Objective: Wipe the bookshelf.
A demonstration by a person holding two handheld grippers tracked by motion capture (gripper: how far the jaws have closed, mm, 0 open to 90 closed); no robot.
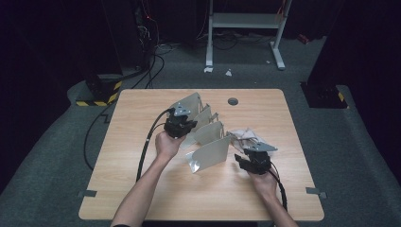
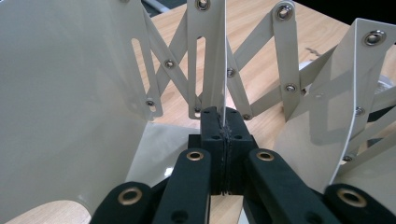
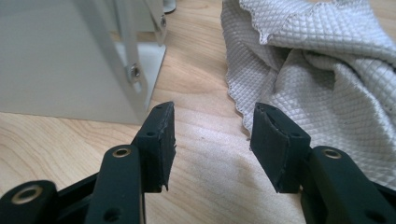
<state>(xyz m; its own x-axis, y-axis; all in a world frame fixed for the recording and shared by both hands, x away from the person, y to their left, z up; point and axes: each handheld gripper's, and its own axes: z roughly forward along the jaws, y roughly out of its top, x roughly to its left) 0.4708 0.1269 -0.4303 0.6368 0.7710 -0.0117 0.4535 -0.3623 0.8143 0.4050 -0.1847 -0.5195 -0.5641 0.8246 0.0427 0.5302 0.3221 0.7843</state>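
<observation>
Left tool (image 2: pixel 224 122) clamps the rack's (image 2: pixel 70 116) middle divider (image 2: pixel 212 56).

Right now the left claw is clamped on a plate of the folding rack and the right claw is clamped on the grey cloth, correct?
Not quite. The right claw is open, its jaws apart above bare table beside the grey cloth, as the right gripper view shows. The left claw is clamped on a plate of the folding rack.

High view looks down on the table (image 1: pixel 142 189); gripper views sit close, sharing the rack (image 1: pixel 208 142).
</observation>
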